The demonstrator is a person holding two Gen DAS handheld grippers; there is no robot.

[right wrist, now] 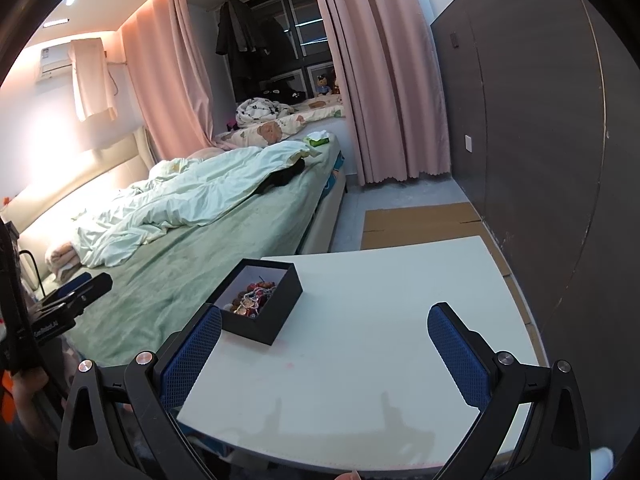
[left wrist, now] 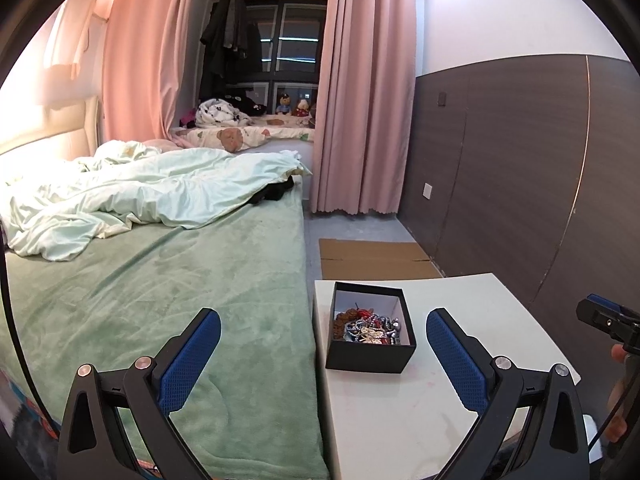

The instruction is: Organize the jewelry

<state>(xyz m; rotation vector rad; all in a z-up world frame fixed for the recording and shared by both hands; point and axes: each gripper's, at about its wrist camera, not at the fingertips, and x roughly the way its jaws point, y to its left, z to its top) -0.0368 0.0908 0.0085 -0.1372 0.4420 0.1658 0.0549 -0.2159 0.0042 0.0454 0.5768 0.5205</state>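
A small open black box (left wrist: pixel 370 330) stands on a white table (left wrist: pixel 460 300). It holds a tangle of jewelry (left wrist: pixel 368 326): brown beads, red pieces, silver chains. My left gripper (left wrist: pixel 323 324) is open and empty, held above the table's near left edge, with the box between and just beyond its fingertips. My right gripper (right wrist: pixel 325 322) is open and empty over the table (right wrist: pixel 380 300). The box (right wrist: pixel 260 304) lies just past its left finger, with the jewelry (right wrist: pixel 252 298) inside. Each gripper shows at the edge of the other's view.
A bed with a green blanket (left wrist: pixel 160 280) and a crumpled pale duvet (left wrist: pixel 140 192) runs along the table's left side. Flat cardboard (left wrist: pixel 372 258) lies on the floor beyond the table. A dark panelled wall (left wrist: pixel 520 160) is on the right, pink curtains (left wrist: pixel 360 100) behind.
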